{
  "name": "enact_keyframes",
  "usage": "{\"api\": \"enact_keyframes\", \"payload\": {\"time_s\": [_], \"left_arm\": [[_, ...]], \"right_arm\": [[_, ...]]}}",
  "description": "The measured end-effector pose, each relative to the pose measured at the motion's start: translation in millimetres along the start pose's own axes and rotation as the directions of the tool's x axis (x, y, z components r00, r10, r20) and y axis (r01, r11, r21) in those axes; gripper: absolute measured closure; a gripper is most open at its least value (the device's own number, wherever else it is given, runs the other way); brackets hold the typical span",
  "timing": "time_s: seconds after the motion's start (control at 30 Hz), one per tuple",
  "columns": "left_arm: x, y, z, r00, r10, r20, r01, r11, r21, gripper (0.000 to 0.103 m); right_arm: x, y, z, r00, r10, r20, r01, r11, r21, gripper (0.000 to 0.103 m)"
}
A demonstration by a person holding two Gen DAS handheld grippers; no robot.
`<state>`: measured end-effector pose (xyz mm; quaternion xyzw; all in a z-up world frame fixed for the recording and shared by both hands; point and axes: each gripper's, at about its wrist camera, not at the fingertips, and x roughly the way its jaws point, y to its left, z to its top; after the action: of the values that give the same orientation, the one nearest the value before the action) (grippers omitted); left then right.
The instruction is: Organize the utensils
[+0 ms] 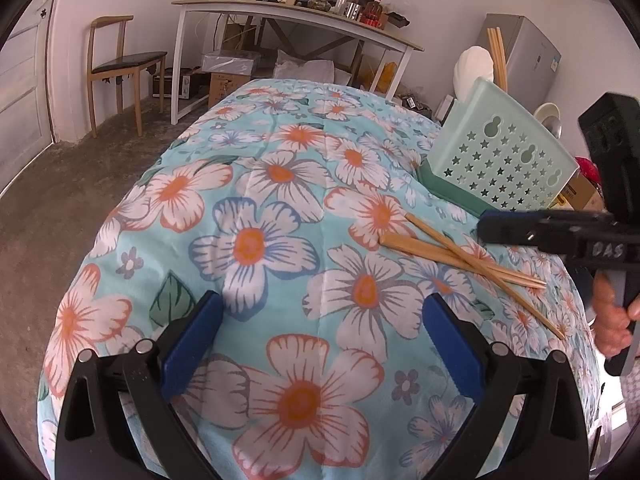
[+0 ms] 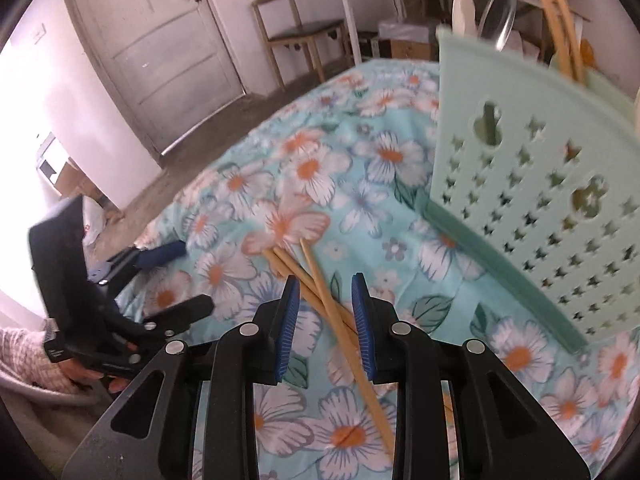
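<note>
**Chopsticks loose on cloth, right gripper lining up**

Lying crossed in a loose bundle on the cloth: chopsticks, three sticks as far as visible, just in front of the rack. Looking like thin wood or bamboo: light, stiff, smooth, likely rolling or pivoting if nudged at one end. Soft, wrinkled cloth underneath, so probably giving way under pressure instead of offering a hard edge to scrape against.

Framing the sticks in the right wrist view: right gripper, jaws narrow but not touching them, nothing held. Pads looking ribbed, helpful on smooth wood.

Judging the best hold: near the crossing point, across the bundle's width, pinching all sticks together; a grab at the tapered tips risking one slipping out or fanning.

Hovering wide open over bare cloth, well apart from the sticks: left gripper, empty.

Already standing in the rack's far side: more chopsticks, likely the destination.
</note>
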<state>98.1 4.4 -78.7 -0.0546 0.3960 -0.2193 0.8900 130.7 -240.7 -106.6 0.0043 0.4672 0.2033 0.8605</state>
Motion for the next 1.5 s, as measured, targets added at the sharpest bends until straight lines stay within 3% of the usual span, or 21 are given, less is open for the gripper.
{"api": "enact_keyframes", "payload": {"time_s": [0.27, 0.33, 0.43, 0.7, 0.97, 1.13, 1.27, 1.4, 1.5], "left_arm": [[-0.7, 1.9, -0.7, 1.000, -0.002, 0.001, 0.002, 1.000, -0.002, 0.006], [0.1, 0.4, -0.3, 1.000, -0.002, 0.001, 0.002, 1.000, -0.001, 0.006], [-0.3, 1.5, -0.5, 1.000, -0.005, 0.003, 0.005, 1.000, -0.004, 0.006], [-0.9, 2.6, -0.8, 1.000, -0.015, 0.007, 0.015, 1.000, -0.011, 0.006], [-1.2, 2.7, -0.7, 1.000, -0.014, 0.007, 0.014, 1.000, -0.010, 0.006], [-1.1, 3.0, -0.8, 1.000, -0.014, 0.007, 0.014, 1.000, -0.010, 0.006], [-0.7, 2.3, -1.0, 1.000, -0.010, 0.004, 0.010, 1.000, -0.005, 0.006], [-0.8, 2.1, -0.8, 1.000, -0.009, 0.004, 0.009, 1.000, -0.005, 0.006], [-0.9, 2.2, -0.8, 1.000, -0.012, 0.006, 0.012, 1.000, -0.008, 0.006]], "right_arm": [[15.2, 15.4, -7.0, 0.997, -0.067, -0.026, 0.065, 0.993, -0.095, 0.088], [18.0, 19.4, -5.9, 0.995, -0.094, -0.022, 0.091, 0.989, -0.114, 0.098], [19.8, 23.9, -5.9, 0.993, -0.116, -0.015, 0.113, 0.985, -0.130, 0.103], [-6.8, 18.0, -7.0, 0.990, -0.131, 0.045, 0.134, 0.988, -0.079, 0.103], [-57.9, -7.3, 7.7, 0.980, -0.103, 0.171, 0.092, 0.993, 0.068, 0.103], [-84.4, -13.7, 14.1, 0.965, -0.123, 0.233, 0.107, 0.991, 0.083, 0.103], [-116.6, -23.7, 27.7, 0.938, -0.152, 0.311, 0.125, 0.987, 0.104, 0.103], [-141.1, -29.6, 41.8, 0.920, -0.132, 0.370, 0.093, 0.988, 0.122, 0.103], [-129.6, -21.7, 41.5, 0.939, -0.093, 0.330, 0.065, 0.994, 0.093, 0.101]]}}
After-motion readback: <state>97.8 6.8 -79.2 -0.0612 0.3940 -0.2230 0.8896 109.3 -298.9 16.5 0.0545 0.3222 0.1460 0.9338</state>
